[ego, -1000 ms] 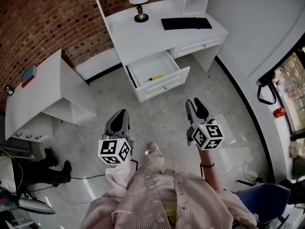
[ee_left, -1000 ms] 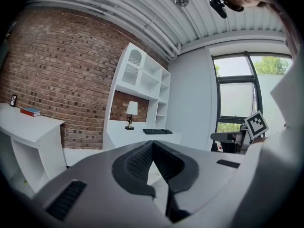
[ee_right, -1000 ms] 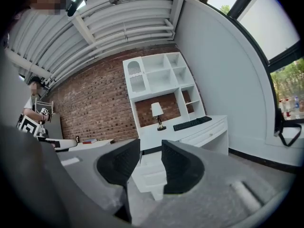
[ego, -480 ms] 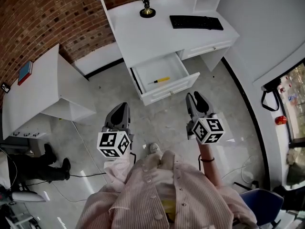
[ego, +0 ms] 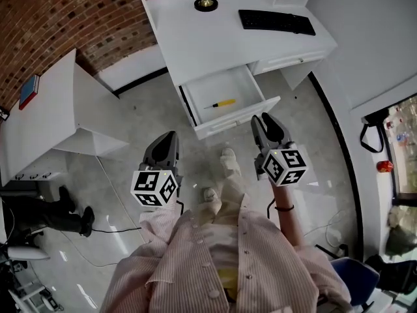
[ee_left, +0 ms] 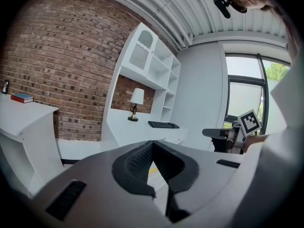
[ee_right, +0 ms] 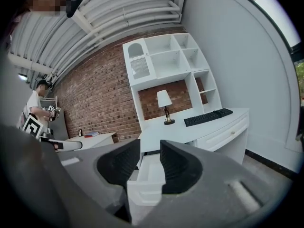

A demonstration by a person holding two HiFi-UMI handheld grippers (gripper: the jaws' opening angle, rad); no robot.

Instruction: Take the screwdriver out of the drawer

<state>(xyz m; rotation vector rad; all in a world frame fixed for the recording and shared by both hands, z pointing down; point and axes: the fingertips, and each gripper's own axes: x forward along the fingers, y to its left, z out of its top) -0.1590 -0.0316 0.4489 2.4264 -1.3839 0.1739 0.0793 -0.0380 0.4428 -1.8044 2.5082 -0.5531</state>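
Fingertips (ee_left: 136, 162) of the left gripper (ego: 169, 141) are pressed together on nothing, short of and left of the open white drawer (ego: 238, 116) of the white desk (ego: 195, 38). Inside that drawer lies the yellow-handled screwdriver (ego: 220, 103). Just before the drawer's front, the right gripper (ego: 267, 122) has its jaws apart and empty.

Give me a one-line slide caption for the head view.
Left gripper shut, right gripper open, both held short of the open desk drawer with the screwdriver lying inside.
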